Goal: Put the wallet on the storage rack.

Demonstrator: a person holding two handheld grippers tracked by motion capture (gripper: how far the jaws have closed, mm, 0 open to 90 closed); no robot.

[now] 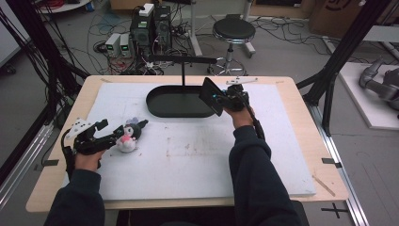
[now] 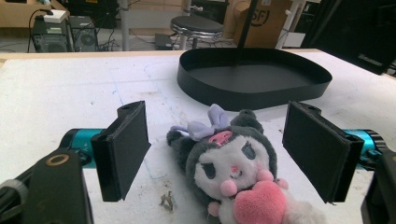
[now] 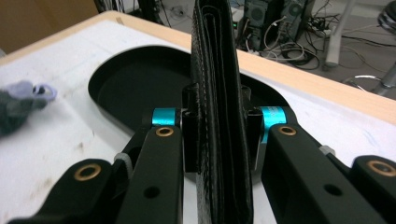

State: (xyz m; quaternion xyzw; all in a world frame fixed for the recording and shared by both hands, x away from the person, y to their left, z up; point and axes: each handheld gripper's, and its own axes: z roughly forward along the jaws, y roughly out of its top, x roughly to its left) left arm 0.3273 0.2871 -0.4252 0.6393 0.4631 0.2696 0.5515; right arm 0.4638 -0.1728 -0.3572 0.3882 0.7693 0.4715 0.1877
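The right gripper (image 3: 219, 135) clamps a black wallet (image 3: 219, 93) on edge, long axis upright, with the tray (image 3: 126, 84) just beyond and below its fingers. The left gripper (image 2: 224, 154) stands open astride the plush (image 2: 233, 168), untouched.

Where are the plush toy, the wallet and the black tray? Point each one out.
plush toy (image 2: 229, 163), left gripper view, on its white face.
wallet (image 3: 219, 93), right gripper view, on its edge between the jaws.
black tray (image 1: 174, 102), high view, on its bare floor.
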